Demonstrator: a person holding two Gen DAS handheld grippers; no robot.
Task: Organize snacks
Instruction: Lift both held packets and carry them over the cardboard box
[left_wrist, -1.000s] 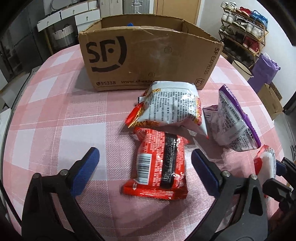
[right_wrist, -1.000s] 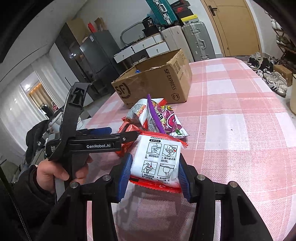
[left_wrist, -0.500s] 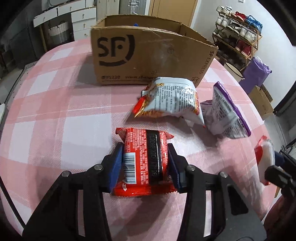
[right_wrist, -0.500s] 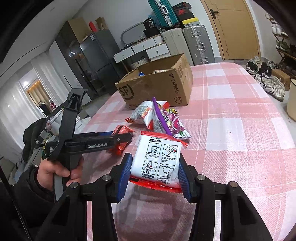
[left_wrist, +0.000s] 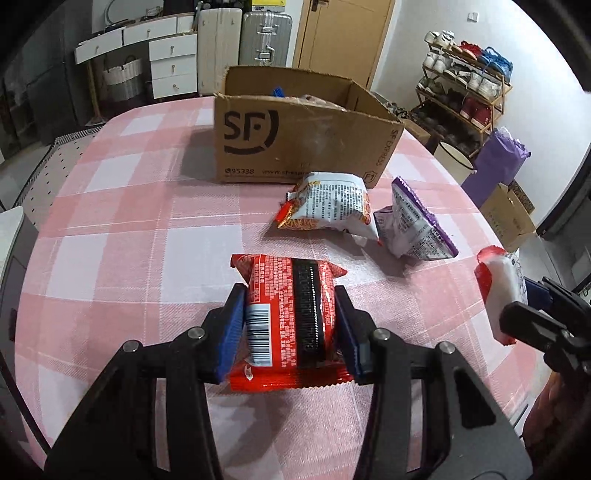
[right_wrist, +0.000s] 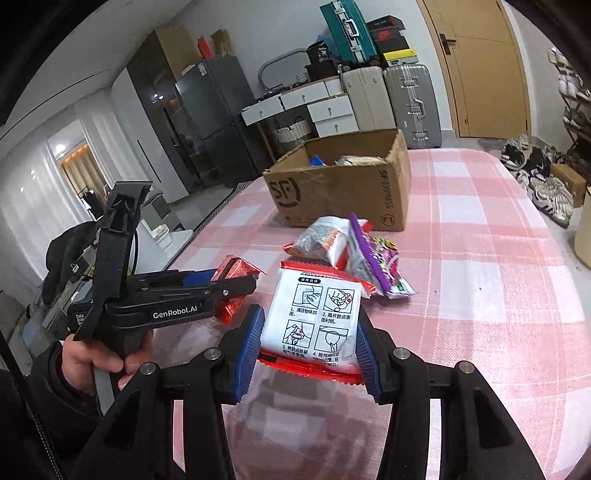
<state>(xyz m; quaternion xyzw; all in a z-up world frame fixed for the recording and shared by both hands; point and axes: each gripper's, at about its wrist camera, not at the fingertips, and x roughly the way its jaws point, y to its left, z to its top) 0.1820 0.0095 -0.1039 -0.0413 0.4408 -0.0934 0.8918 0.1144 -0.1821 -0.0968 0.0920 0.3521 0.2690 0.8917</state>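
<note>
My left gripper (left_wrist: 290, 325) is shut on a red snack packet (left_wrist: 288, 314) with a black stripe and a barcode, lifted off the pink checked tablecloth. My right gripper (right_wrist: 308, 350) is shut on a white packet with red edges (right_wrist: 312, 321) that carries printed instruction drawings. That white packet (left_wrist: 498, 291) also shows at the right of the left wrist view. An open SF cardboard box (left_wrist: 306, 147) stands at the far side of the table, with a few items inside. In front of it lie a white-and-red snack bag (left_wrist: 328, 203) and a purple snack bag (left_wrist: 417, 225).
The table (left_wrist: 129, 221) is round, with a pink checked cloth. A person's hand (right_wrist: 92, 362) holds the left gripper's handle. Suitcases, white drawers and a shoe rack (left_wrist: 465, 92) stand beyond the table. A purple bag (left_wrist: 498, 162) and a small carton sit on the floor to the right.
My left gripper closed on the red packet and lifted it off the cloth. My right gripper rose a little with the white packet still held.
</note>
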